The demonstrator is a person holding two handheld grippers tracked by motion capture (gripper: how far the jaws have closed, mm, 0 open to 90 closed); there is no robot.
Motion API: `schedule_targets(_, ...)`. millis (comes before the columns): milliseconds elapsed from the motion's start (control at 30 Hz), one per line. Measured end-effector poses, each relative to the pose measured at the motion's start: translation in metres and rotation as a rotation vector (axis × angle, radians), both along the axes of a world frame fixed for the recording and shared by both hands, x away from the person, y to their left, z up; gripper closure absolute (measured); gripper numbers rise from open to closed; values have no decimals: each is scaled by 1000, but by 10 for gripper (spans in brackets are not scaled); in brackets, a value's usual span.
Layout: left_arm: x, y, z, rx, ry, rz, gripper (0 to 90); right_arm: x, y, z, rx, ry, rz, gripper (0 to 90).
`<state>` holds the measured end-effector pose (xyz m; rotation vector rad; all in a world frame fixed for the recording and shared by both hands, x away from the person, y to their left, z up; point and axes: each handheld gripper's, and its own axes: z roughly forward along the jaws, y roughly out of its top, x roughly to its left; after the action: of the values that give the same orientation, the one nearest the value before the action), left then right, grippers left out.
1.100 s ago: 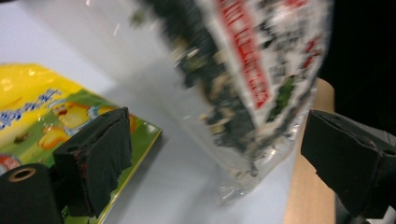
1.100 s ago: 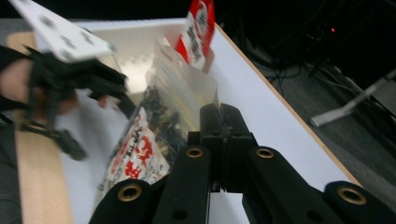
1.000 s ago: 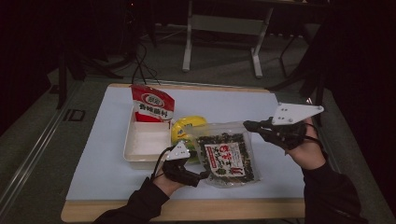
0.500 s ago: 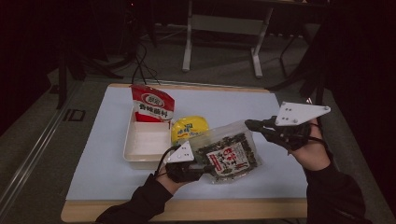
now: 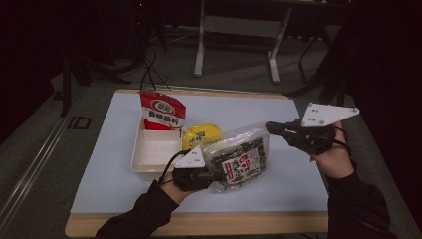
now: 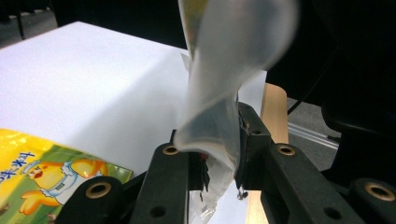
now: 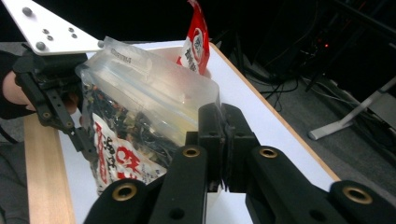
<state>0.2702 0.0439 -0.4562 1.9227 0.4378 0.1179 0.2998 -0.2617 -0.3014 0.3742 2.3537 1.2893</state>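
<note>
While the white rectangular plastic tray (image 5: 152, 152) is sitting at centre left of the high view with the red printed snack packet (image 5: 162, 110) leaning at its far end and the yellow foil snack pouch (image 5: 201, 135) just beside it, the left gripper (image 5: 211, 178) is clamping a corner of the clear plastic bag of dark dried snack (image 5: 238, 157), having just been closing on it. The bag is hanging tilted above the white table mat (image 5: 99, 169). At right, the right gripper (image 5: 271, 128) is pointing at the bag's edge, its jaws seemingly pressed together on nothing. The thin film may be slipping out, since only a corner is pinched.
</note>
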Motion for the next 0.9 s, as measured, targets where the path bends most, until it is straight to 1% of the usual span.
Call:
schedule_targets(33, 0, 0, 2, -3, -1, 1, 786, 0, -1, 0, 8, 3, 0, 823)
schedule_targets(100, 0, 0, 6, 0, -5, 3, 786, 2, -3, 0, 20, 6, -5, 729)
schedule_targets(133, 0, 1, 8, -3, -12, 7, 786, 2, -4, -1, 26, 6, -11, 688)
schedule_targets(200, 1, 4, 12, -14, -13, 9, 786, 2, -7, -5, 44, 13, -18, 618)
schedule_targets(233, 1, 5, 14, -25, -16, 20, 786, 2, -9, -6, 52, 12, -30, 584)
schedule_targets(267, 1, 7, 16, -28, -15, 23, 786, 3, -11, -8, 62, 17, -35, 562)
schedule_targets(300, 2, 9, 19, -32, -25, 31, 786, 4, -14, -10, 73, 23, -39, 533)
schedule_targets(333, 2, 10, 20, -30, -22, 36, 786, 4, -16, -12, 84, 29, -51, 510)
schedule_targets(400, 2, 14, 24, -22, -30, 51, 786, 5, -20, -16, 94, 44, -63, 479)
schedule_targets(433, 3, 16, 27, -18, -32, 51, 786, 6, -22, -19, 100, 50, -68, 468)
schedule_targets(500, 3, 21, 32, -26, -36, 62, 786, 7, -24, -26, 102, 71, -78, 430)
schedule_targets(533, 4, 23, 34, -24, -37, 61, 786, 9, -24, -31, 102, 81, -87, 399)
schedule_targets(567, 4, 25, 36, -27, -48, 72, 786, 9, -25, -34, 108, 91, -88, 377)
schedule_targets(600, 5, 28, 40, -26, -47, 74, 786, 11, -26, -38, 115, 103, -94, 359)
schedule_targets(633, 5, 30, 42, -25, -52, 75, 786, 12, -27, -42, 124, 126, -100, 304)
schedule_targets(667, 5, 32, 45, -27, -63, 89, 786, 13, -27, -45, 124, 136, -79, 250)
schedule_targets(700, 5, 34, 49, -25, -68, 93, 786, 13, -27, -49, 128, 145, -69, 242)
schedule_targets(733, 5, 37, 51, -26, -71, 90, 786, 14, -27, -53, 136, 152, -80, 231)
schedule_targets(767, 5, 41, 55, -25, -81, 102, 786, 15, -27, -56, 143, 164, -80, 208)
schedule_targets(800, 5, 43, 57, -25, -81, 107, 786, 16, -26, -61, 155, 179, -72, 195)
schedule_targets(867, 6, 50, 62, -24, -82, 117, 786, 17, -26, -68, 162, 186, -79, 175)
schedule_targets(900, 6, 54, 65, -20, -86, 128, 786, 17, -25, -72, 162, 189, -72, 165)
